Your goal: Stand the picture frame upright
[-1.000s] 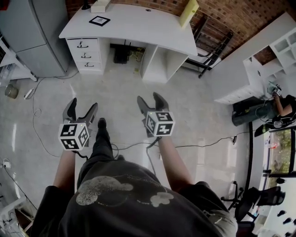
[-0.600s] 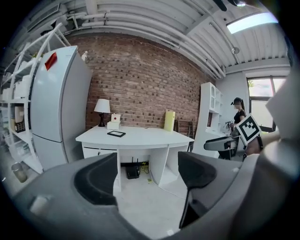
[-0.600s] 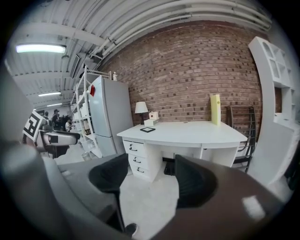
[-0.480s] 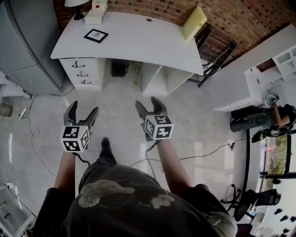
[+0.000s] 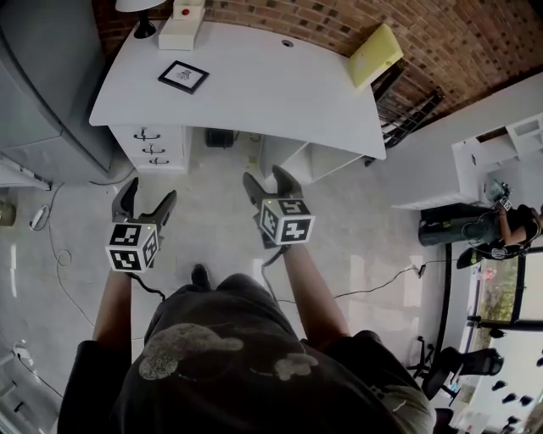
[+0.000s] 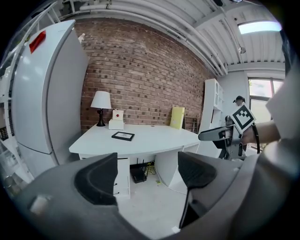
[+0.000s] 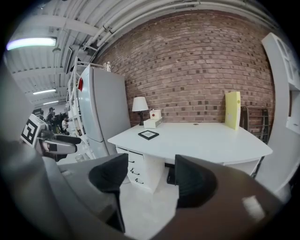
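Note:
A small black picture frame (image 5: 183,75) lies flat on the left part of the white desk (image 5: 271,85). It also shows lying flat in the left gripper view (image 6: 123,136) and the right gripper view (image 7: 148,134). Both grippers hang over the floor in front of the desk, well short of the frame. My left gripper (image 5: 142,199) is open and holds nothing. My right gripper (image 5: 265,180) is open too, with nothing between its jaws.
A white box (image 5: 182,32) and a lamp (image 5: 140,10) stand at the desk's back left; a yellow board (image 5: 374,53) leans at the back right. A grey fridge (image 5: 42,93) stands left of the desk, drawers (image 5: 157,146) under it. Cables (image 5: 59,246) cross the floor.
The desk has come closer in the head view as the person stepped forward. Both grippers stay open and have risen slightly toward the desk's front edge.

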`<state>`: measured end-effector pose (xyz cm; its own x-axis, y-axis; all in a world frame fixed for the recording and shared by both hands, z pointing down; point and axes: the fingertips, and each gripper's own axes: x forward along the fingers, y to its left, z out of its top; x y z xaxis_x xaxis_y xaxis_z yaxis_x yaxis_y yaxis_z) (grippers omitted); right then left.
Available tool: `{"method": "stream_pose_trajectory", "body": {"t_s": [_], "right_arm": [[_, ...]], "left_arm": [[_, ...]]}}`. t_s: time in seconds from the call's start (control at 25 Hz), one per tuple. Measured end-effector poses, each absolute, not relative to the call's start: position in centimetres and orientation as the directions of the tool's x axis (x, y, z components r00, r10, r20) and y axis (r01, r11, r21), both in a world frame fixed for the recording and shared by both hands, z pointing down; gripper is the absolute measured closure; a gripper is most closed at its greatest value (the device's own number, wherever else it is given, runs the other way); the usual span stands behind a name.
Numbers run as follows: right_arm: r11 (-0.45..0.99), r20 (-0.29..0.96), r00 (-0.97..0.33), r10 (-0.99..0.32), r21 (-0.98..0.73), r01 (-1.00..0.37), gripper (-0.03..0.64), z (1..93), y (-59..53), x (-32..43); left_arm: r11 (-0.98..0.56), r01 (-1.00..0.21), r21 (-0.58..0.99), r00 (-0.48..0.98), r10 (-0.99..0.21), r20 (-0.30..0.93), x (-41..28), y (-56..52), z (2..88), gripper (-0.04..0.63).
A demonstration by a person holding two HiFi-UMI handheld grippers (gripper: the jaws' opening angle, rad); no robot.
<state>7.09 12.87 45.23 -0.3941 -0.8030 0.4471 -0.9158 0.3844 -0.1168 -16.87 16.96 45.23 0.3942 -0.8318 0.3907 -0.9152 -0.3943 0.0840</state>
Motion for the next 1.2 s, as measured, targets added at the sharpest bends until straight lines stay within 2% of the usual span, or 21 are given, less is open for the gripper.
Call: {"method": "stream_pose_trajectory", "body": {"t_s": [0.32,0.72,1.2], "right_arm": [[0.399,0.435,-0.411,-0.801,-0.123,-0.909,0.311,44.9,7.2,5.4],[0.47,0.425,-0.511,-0.747,-0.206,-0.858,0.311,47.0,-4.4,3.5],[0.534,0.477,-0.634,-0.609,-0.345,-0.772,0.311,50.4,-19.0,0.8]], "left_arm": [[-0.365,-0.927,0.082,0.368,-0.848,0.383,-18.5,12.4,44.8,0.201],[-0.286,-0.957,0.043,0.277,-0.863,0.422,-19.7,3.7,45.6,0.201],[-0.123,-0.991,0.049,0.132,-0.879,0.458,-19.6,-8.5,45.5,0.201]]}}
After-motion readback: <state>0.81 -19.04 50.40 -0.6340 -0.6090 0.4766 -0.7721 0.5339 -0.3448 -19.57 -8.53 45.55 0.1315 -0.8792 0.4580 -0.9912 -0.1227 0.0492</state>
